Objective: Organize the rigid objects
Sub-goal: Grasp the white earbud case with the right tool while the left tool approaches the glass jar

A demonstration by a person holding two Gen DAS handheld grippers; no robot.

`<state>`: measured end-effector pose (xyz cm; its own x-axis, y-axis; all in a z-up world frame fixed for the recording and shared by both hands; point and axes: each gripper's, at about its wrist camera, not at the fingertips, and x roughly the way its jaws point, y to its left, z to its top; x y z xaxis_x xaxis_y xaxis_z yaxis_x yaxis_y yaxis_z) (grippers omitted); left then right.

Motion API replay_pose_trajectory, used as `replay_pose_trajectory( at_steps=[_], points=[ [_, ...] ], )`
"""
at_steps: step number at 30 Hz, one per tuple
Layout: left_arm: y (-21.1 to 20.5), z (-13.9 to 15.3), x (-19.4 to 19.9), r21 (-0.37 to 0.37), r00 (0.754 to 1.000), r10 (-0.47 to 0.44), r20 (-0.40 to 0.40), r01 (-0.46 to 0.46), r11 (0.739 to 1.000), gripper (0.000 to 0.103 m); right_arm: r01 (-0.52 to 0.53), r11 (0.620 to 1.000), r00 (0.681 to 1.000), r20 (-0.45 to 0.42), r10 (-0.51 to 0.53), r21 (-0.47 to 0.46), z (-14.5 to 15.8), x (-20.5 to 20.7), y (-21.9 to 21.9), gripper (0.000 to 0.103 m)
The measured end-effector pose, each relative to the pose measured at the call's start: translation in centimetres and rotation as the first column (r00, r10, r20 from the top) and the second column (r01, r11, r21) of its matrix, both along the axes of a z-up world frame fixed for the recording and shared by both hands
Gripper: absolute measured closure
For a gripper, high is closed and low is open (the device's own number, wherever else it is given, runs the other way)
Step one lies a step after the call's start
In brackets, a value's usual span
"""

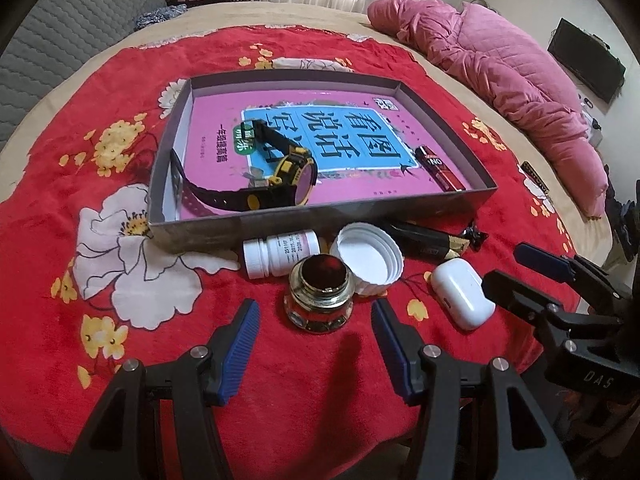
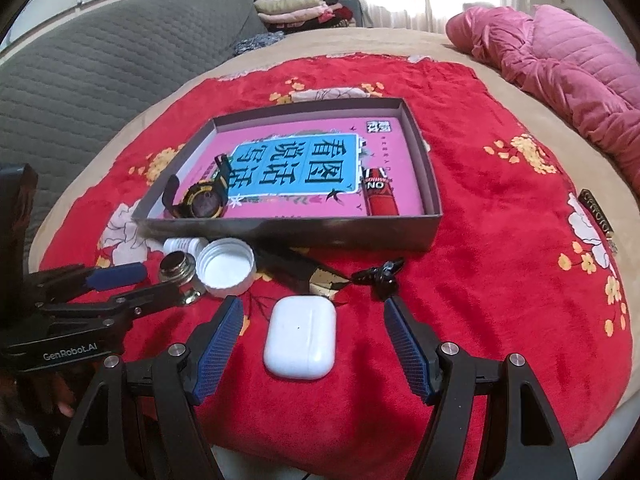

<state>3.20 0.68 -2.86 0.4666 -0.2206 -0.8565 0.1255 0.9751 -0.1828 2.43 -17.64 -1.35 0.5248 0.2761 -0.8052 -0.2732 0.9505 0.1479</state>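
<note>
- Left wrist view has the bed (image 1: pixel 340 16) filling pretty much everything, with a red flowered blanket (image 1: pixel 280 360) spread over it.
- Landmark is the shallow grey box (image 1: pixel 320 216) sitting in the middle of that blanket; everything below is placed relative to it.
- Inside the box, lying flat on its floor: a pink book with a blue title panel (image 1: pixel 340 136).
- On top of the book, toward the box's left end, a black and yellow watch (image 1: pixel 292 178); at the box's right end, a small red tube (image 1: pixel 440 170).
- Just in front of the box's near wall: a white pill bottle (image 1: pixel 280 252) on its side, a white cap (image 1: pixel 370 258) lying open side up, and a dark wrapped snack bar (image 1: pixel 432 240) to the right.
- A bit further out from the box, a small glass jar (image 1: pixel 320 296) standing upright, and a white earbud case (image 2: pixel 300 336) off to its right.
- Left claw (image 1: pixel 316 350) is spread wide, nothing in it, jar just ahead of the tips.
- Right claw (image 2: pixel 314 350) is spread wide too, fingers either side of the earbud case but not touching it.
</note>
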Motion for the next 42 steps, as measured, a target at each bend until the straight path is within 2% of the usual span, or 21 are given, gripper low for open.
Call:
replay_pose_trajectory(
  at_steps=[13,26,32,42],
  points=[
    [-0.1,-1.3,0.3,-0.013,0.999,-0.003,-0.041,0.003,1.000,0.046,-0.024,0.999,0.998,-0.057,0.022,-0.033,-1.6,0.3,0.8,0.029],
    [0.2,-2.0,1.3,-0.005,1.000,0.021,-0.018,-0.021,1.000,0.046,-0.041,0.998,0.994,-0.104,0.036,-0.047,-3.0,0.5,1.3,0.029],
    [0.5,-2.3,1.8,-0.032,0.999,0.037,-0.015,-0.037,0.999,0.050,-0.039,0.998,0.992,-0.123,0.032,-0.056,-3.7,0.9,1.4,0.029],
    [0.3,-2.6,2.0,-0.026,0.999,0.040,-0.012,-0.040,0.999,0.055,-0.048,0.995,0.992,-0.124,0.036,-0.089,-4.5,1.4,2.2,0.029]
  ],
)
